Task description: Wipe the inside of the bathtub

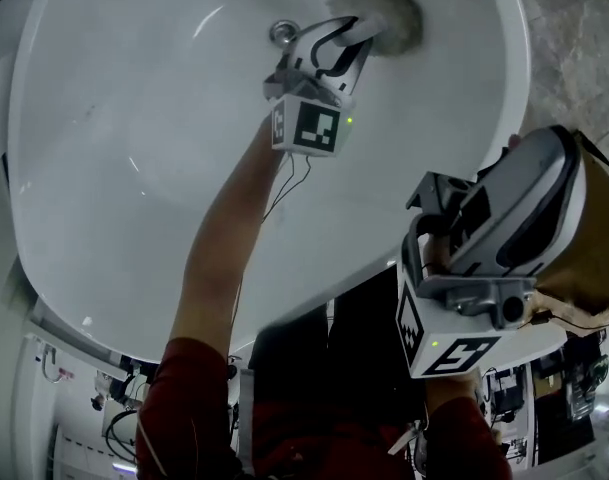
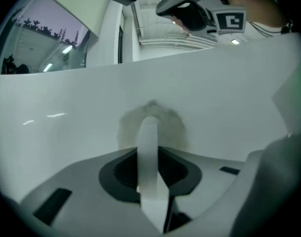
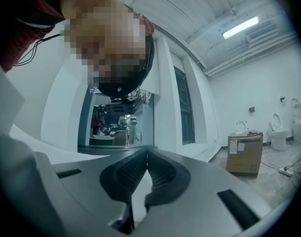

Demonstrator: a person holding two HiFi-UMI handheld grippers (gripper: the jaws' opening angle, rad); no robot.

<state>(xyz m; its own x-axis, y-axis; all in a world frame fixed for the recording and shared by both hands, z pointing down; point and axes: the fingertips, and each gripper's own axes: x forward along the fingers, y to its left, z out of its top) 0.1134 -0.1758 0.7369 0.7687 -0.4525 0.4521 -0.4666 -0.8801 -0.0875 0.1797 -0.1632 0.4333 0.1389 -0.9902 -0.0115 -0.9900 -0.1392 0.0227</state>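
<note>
1. Grey and fluffy, the wiping pad [image 1: 389, 13] lies against the inner wall of the white bathtub [image 1: 134, 168], at its far end just below the rim and near the drain [image 1: 281, 33].
2. The left gripper [image 1: 356, 30] has its jaws pressed on a white strip [image 2: 149, 152] that seems to belong to the pad, and it holds the pad onto the wall.
3. The right gripper [image 3: 146, 156] is held by the tub's near rim, well apart from the pad. Its jaws are pressed together with nothing between them.
4. To wipe well, I think the pad should lie flat on the curved wall under even pressure. The strokes should overlap from the rim down toward the drain, and the hard jaws should not scrape the tub.
5. No brand can be read. The marker cube [image 1: 309, 123] bears only a black-and-white pattern, and the labels on a cardboard box [image 3: 244, 154] are too small to read.
</note>
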